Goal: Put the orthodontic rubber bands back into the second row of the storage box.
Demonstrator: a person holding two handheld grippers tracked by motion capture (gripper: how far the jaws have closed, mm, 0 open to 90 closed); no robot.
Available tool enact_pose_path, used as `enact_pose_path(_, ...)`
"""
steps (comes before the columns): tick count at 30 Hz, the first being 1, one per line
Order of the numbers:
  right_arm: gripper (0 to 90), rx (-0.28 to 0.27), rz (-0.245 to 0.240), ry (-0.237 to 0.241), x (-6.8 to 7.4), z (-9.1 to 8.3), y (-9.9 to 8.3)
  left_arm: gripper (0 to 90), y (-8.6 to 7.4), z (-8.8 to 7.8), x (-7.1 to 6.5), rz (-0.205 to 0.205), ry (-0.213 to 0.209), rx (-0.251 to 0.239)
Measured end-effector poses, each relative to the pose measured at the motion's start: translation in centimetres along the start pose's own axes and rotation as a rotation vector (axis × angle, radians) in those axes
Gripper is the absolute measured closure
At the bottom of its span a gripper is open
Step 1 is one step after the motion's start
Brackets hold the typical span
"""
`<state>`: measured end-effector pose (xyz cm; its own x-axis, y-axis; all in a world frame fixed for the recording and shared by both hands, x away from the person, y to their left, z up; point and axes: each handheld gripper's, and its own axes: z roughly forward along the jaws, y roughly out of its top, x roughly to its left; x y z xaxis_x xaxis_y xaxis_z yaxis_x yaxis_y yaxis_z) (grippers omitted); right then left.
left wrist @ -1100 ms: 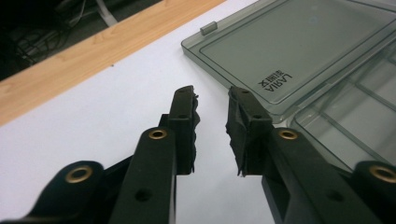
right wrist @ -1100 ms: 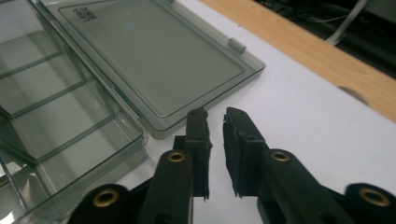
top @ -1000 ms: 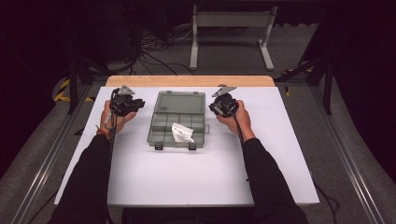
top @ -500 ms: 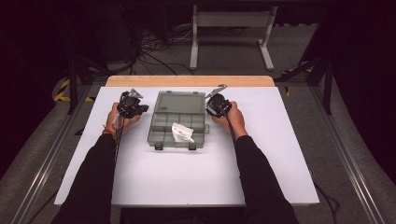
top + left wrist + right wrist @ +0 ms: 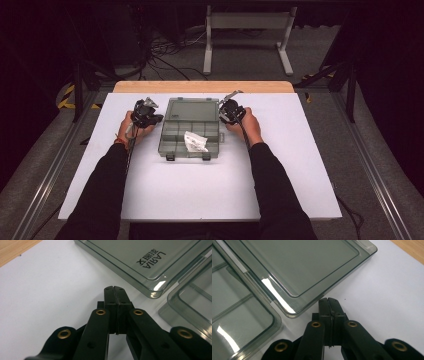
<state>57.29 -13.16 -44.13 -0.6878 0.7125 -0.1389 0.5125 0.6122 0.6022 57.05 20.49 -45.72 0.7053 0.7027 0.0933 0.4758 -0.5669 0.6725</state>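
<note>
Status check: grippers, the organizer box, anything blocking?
Left gripper and right gripper shut, empty, flanking the lid. Organizer box open, white packet inside. Nothing in the way.

The translucent grey-green plastic compartment box [image 5: 190, 127] carries black lettering on its lid and holds a white crumpled packet [image 5: 195, 142]. The surface [image 5: 200, 190] is white with a light-wood far edge. Both hand-held grippers are black with brass-coloured rivets.
</note>
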Motion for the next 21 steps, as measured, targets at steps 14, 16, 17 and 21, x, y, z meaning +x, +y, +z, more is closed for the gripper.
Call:
enact_pose_path(14, 90.0, -0.002, -0.023, 0.030, -0.6, 0.4, 0.5, 89.5, 1.1, 0.7, 0.7, 0.009, -0.034, 0.026)
enact_pose_path(16, 90.0, 0.004, -0.033, 0.023, -0.6, 0.5, 0.6, 89.5, 1.2, 0.7, 0.7, 0.005, -0.040, 0.028)
enact_pose_path(17, 90.0, 0.004, -0.042, 0.017, -0.6, 0.6, 0.7, 89.5, 1.2, 0.7, 0.8, 0.005, -0.043, 0.027)
enact_pose_path(21, 90.0, -0.014, -0.026, 0.015, -0.7, 0.9, 0.9, 89.4, 1.3, 0.9, 0.9, 0.003, -0.045, 0.022)
